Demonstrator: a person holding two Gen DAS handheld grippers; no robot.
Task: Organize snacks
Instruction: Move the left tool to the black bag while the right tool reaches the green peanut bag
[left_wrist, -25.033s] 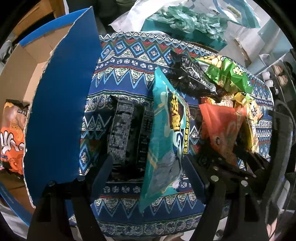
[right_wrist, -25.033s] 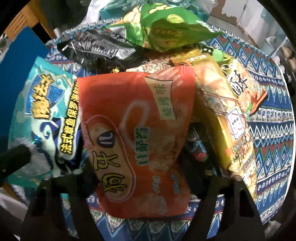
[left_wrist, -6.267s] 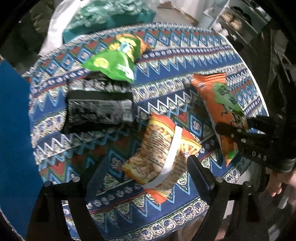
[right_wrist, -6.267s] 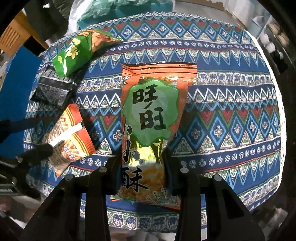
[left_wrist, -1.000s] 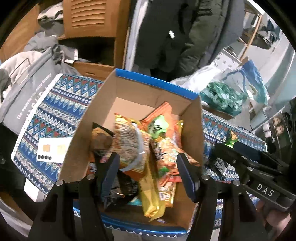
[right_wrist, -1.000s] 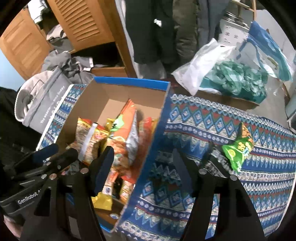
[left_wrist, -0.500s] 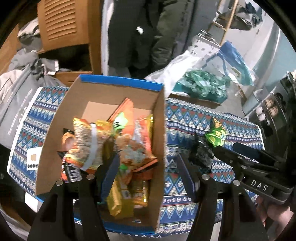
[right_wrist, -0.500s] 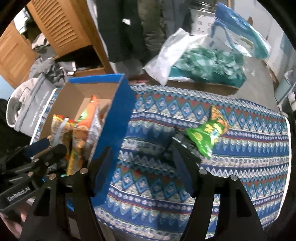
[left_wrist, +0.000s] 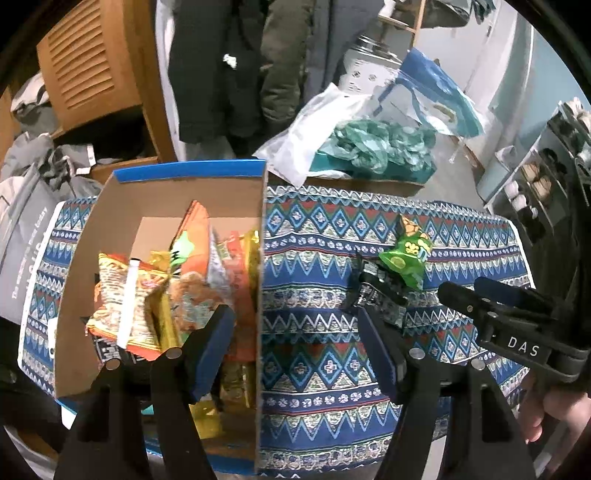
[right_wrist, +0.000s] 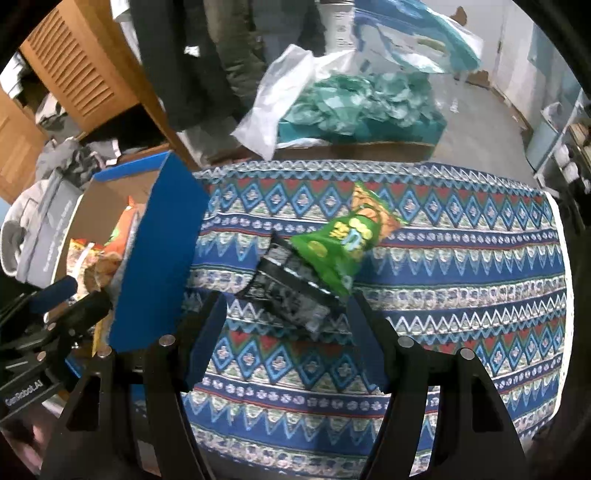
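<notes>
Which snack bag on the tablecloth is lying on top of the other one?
The green snack bag. Its lower end overlaps the black snack bag, which lies flat beneath it on the patterned tablecloth.

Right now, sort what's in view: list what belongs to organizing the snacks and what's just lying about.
Part of the job:
- cardboard box with snack packs already inside
- green snack bag on the patterned tablecloth
- black snack pack, partly under the green one
- left gripper and right gripper, both open and empty

Lying about:
- white plastic bag
- teal bundle
- hanging coats
</notes>
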